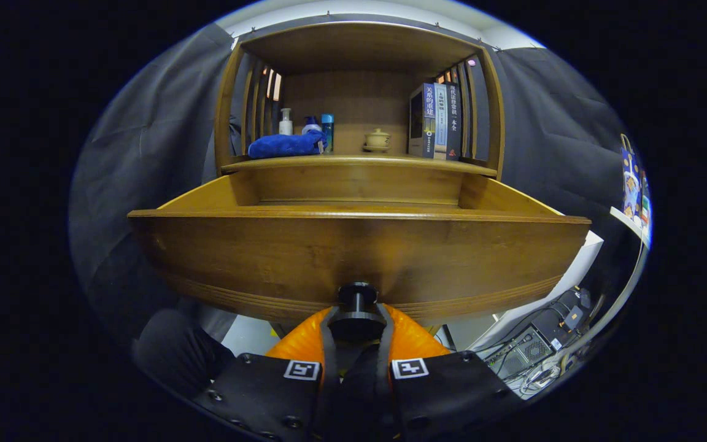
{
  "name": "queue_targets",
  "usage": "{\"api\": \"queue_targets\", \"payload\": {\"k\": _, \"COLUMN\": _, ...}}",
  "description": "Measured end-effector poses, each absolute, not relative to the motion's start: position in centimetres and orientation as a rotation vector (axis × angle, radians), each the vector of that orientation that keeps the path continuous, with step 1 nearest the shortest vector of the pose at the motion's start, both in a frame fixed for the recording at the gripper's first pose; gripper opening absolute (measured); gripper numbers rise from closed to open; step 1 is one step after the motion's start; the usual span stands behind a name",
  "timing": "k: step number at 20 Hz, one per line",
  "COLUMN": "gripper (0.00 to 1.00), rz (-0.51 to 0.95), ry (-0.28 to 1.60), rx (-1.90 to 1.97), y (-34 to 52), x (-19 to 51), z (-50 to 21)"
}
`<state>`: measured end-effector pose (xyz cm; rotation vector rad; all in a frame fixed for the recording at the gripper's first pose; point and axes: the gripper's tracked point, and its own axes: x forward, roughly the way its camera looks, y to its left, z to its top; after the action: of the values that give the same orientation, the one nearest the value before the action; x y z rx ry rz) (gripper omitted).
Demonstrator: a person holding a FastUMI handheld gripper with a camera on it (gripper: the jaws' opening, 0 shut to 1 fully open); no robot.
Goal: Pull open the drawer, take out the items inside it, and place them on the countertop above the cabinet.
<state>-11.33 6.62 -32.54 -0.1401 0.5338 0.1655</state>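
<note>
The wooden drawer [353, 258] stands pulled out from the cabinet, its front panel close ahead of me. A dark round knob [358, 307] sits low on that panel. My gripper [356, 325] is shut on the knob, a finger pressing each side. The drawer's inside is hidden behind the front panel. Above it lies the countertop [353, 162] with a blue cloth [286, 146], several bottles [307, 126], a small lidded cup [377, 140] and upright books [436, 121].
A curved wooden shelf frame [359, 43] arches over the countertop. Cables and an electronic box [537, 350] lie on the floor at lower right. A white board [550, 282] leans to the right of the drawer. A dark sleeve [175, 353] shows at lower left.
</note>
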Motion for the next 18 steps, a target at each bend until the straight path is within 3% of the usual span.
{"api": "queue_targets", "payload": {"k": 5, "gripper": 0.29, "rz": 0.159, "ry": 0.546, "rx": -0.103, "y": 5.9, "x": -10.4, "z": -32.8}}
{"api": "queue_targets", "payload": {"k": 8, "gripper": 0.47, "rz": 0.183, "ry": 0.58, "rx": -0.127, "y": 5.6, "x": -10.6, "z": -32.8}}
{"api": "queue_targets", "payload": {"k": 13, "gripper": 0.99, "rz": 0.215, "ry": 0.549, "rx": -0.064, "y": 6.7, "x": -11.1, "z": -28.2}}
{"api": "queue_targets", "payload": {"k": 18, "gripper": 0.99, "rz": 0.258, "ry": 0.468, "rx": -0.092, "y": 7.4, "x": -9.7, "z": -21.9}}
